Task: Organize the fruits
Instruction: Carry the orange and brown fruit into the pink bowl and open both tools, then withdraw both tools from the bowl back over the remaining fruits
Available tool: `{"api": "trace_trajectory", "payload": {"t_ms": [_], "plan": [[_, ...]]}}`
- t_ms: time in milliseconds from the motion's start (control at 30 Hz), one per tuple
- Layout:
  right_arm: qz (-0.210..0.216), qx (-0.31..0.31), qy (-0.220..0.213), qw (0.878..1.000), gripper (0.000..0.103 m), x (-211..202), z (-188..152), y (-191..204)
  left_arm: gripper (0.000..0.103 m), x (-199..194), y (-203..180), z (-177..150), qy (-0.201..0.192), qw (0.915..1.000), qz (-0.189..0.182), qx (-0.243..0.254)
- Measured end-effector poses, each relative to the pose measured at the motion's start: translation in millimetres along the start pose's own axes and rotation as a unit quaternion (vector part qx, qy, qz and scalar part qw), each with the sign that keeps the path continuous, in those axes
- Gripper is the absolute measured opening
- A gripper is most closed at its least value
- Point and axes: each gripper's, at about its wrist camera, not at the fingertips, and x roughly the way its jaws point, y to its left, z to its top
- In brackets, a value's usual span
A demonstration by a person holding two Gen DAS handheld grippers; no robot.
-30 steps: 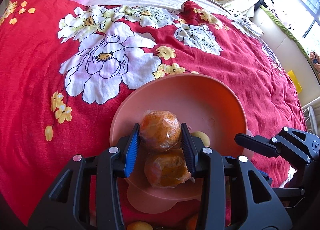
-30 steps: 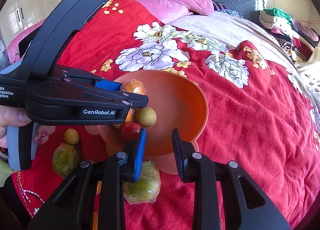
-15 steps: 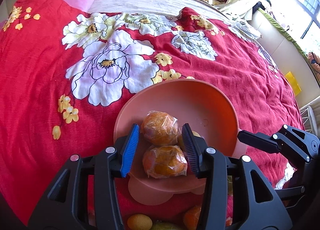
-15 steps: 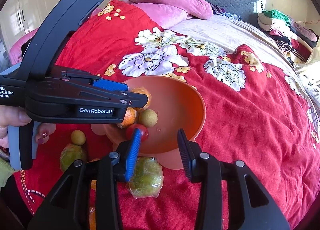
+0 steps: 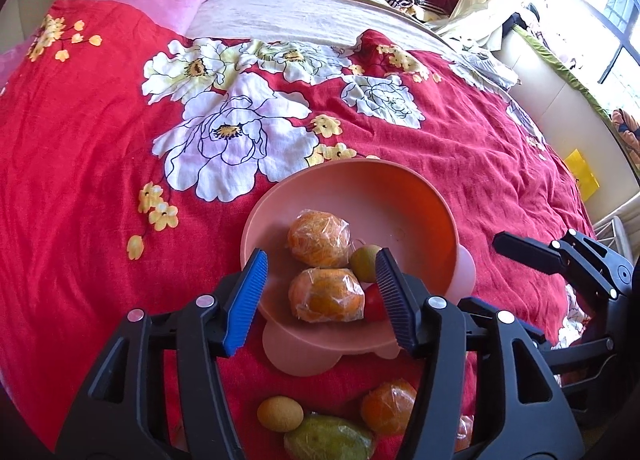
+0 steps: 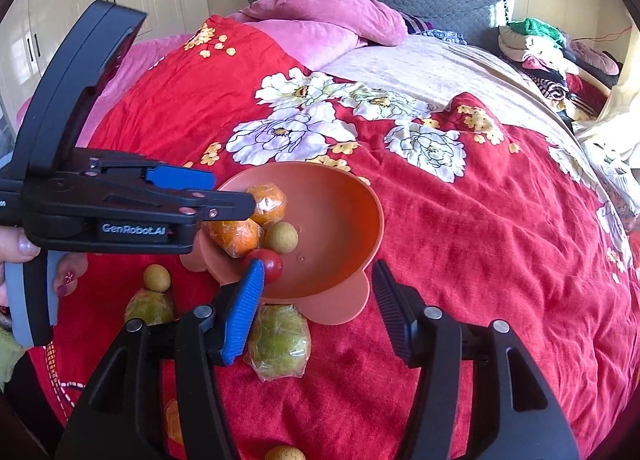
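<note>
Both pairs of fingers stand apart and hold nothing; each pair has just been opening. The left gripper (image 5: 320,302) hovers over the near rim of the orange bowl (image 5: 420,195), which sits on the red flowered bedspread (image 5: 80,179) of the bed. In its view two plastic-wrapped oranges lie in the bowl: the nearer wrapped orange (image 5: 326,295) sits between the blue-padded finger (image 5: 246,302) and the dark finger (image 5: 394,302) but touches neither, and the farther wrapped orange (image 5: 319,239) lies just beyond it. A small yellow-green fruit (image 5: 365,263) rests beside them, and a red fruit (image 5: 374,303) shows partly behind the dark finger.

The right gripper (image 6: 318,306) hangs above the bowl's near flange, its fingers wide and empty. The red fruit lies just beyond its blue finger (image 6: 244,310), inside the bowl, clear of the pads as far as can be seen.

On the bedspread outside the bowl, toward the near edge of the bed, lie a wrapped green fruit (image 6: 280,342) just beside the flange, a second wrapped green fruit (image 6: 150,308), a small tan round fruit (image 6: 157,278) and a further wrapped orange (image 5: 386,406). A person's hand (image 6: 24,256) grips the left gripper's handle.
</note>
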Motion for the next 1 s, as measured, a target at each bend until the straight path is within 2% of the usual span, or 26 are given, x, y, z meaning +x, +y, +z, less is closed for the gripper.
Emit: {"api": "trace_trajectory", "payload": {"t_ms": [133, 533, 1000], "plan": [[-0.003, 0.003, -0.007, 1.0, 0.061, -7.8, -1.0, -1.5, 0.057, -11.1, -1.7, -4.1, -0.009, 1.0, 0.0, 0.0], [-0.011, 0.016, -0.02, 1.0, 0.07, -27.2, -5.1, -4.9, 0.07, -35.0, -6.8, -10.0, -0.03, 0.9996, 0.002, -0.001], [-0.01, 0.029, -0.026, 0.999, 0.08, -42.0, -15.1, -5.2, 0.083, -52.6, -6.4, -22.4, -0.041, 0.9991, 0.013, -0.007]]}}
